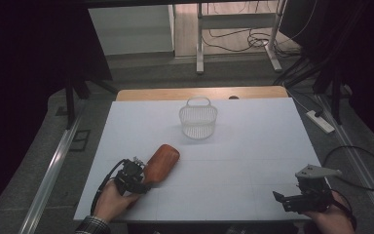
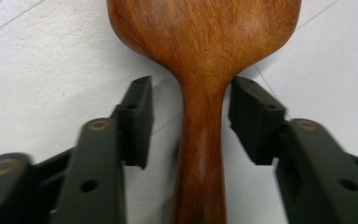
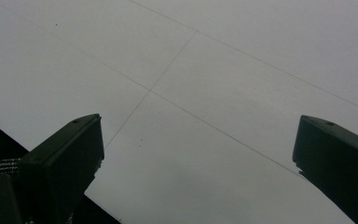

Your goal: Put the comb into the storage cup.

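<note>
One wooden spoon (image 1: 161,163) of warm reddish-brown grain, with a broad oval bowl and narrow handle, lies on the white table (image 1: 233,146) near its front left. The left gripper (image 2: 189,116) straddles the handle, one pad touching, a gap at the other. The high view adds one white basket (image 1: 198,119), well apart, and the right gripper (image 1: 287,200), wide open over bare table.
</note>
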The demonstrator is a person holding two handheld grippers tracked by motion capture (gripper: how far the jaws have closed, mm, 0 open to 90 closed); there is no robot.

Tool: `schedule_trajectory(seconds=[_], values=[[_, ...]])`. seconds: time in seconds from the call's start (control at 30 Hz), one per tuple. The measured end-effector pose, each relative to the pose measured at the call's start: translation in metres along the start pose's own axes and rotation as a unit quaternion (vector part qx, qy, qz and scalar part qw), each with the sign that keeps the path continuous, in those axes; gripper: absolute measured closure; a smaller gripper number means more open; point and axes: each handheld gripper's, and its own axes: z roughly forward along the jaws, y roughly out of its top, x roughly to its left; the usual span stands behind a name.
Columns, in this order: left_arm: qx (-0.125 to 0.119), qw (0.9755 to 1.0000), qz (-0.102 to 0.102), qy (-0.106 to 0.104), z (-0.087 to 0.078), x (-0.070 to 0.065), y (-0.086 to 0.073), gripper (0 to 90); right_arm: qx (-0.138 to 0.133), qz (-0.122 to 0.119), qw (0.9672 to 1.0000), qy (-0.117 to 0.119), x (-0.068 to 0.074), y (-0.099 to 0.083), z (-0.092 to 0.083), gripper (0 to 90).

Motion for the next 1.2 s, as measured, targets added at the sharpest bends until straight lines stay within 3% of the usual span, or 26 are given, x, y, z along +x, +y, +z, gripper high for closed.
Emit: schedule_trajectory(seconds=[0.2,0.3,0.4,0.7,1.2], values=[[0.002,0.9999,0.007,-0.011,0.001,0.000,0.002,65.2,0.001,0.000,1.0000,0.000,0.000,0.000,0.000,1.7],[0.004,0.9999,0.014,-0.001,0.000,-0.001,0.002,70.6,0.001,-0.001,1.0000,0.000,0.000,0.000,0.000,1.8],[-0.012,0.9998,0.017,0.003,-0.004,-0.002,0.002,71.3,0.000,-0.001,1.0000,0.000,0.000,0.000,0.000,1.8],[-0.020,0.9996,0.022,-0.002,-0.007,0.000,0.002,71.7,-0.001,-0.001,1.0000,0.000,0.001,0.000,0.000,1.8],[-0.063,0.9974,0.021,-0.027,-0.017,-0.001,0.000,71.6,-0.002,0.001,1.0000,-0.001,0.000,0.000,0.000,1.7]])
